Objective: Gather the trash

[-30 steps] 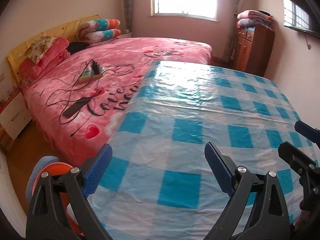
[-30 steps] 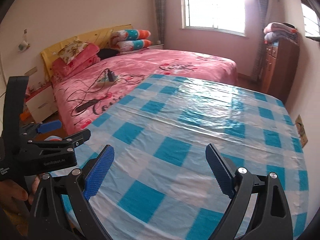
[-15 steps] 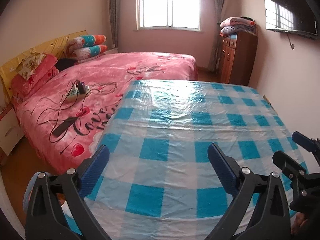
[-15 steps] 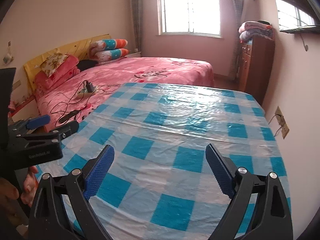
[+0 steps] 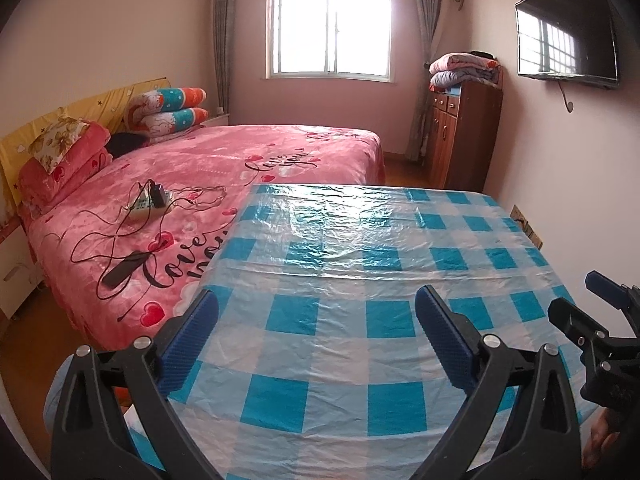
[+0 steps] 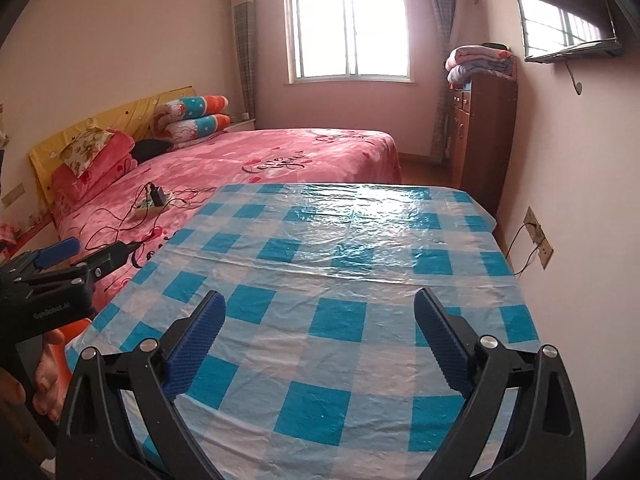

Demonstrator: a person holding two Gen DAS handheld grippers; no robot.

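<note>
No trash shows in either view. A table with a blue-and-white checked plastic cloth (image 5: 360, 264) (image 6: 344, 264) lies in front of both grippers. My left gripper (image 5: 316, 328) is open and empty above the table's near left edge. My right gripper (image 6: 320, 328) is open and empty above the table's near edge. The right gripper also shows at the right edge of the left wrist view (image 5: 596, 320), and the left gripper at the left edge of the right wrist view (image 6: 68, 264).
A bed with a pink cover (image 5: 224, 168) stands left of the table, with a power strip and cables (image 5: 154, 200) on it. A wooden cabinet (image 5: 464, 132) with folded blankets stands at the back right. A TV (image 5: 568, 28) hangs on the right wall. An orange thing (image 6: 76, 328) sits low left.
Both grippers have tilted up and drawn back, so more of the room, window and TV shows. Both stay open and empty.
</note>
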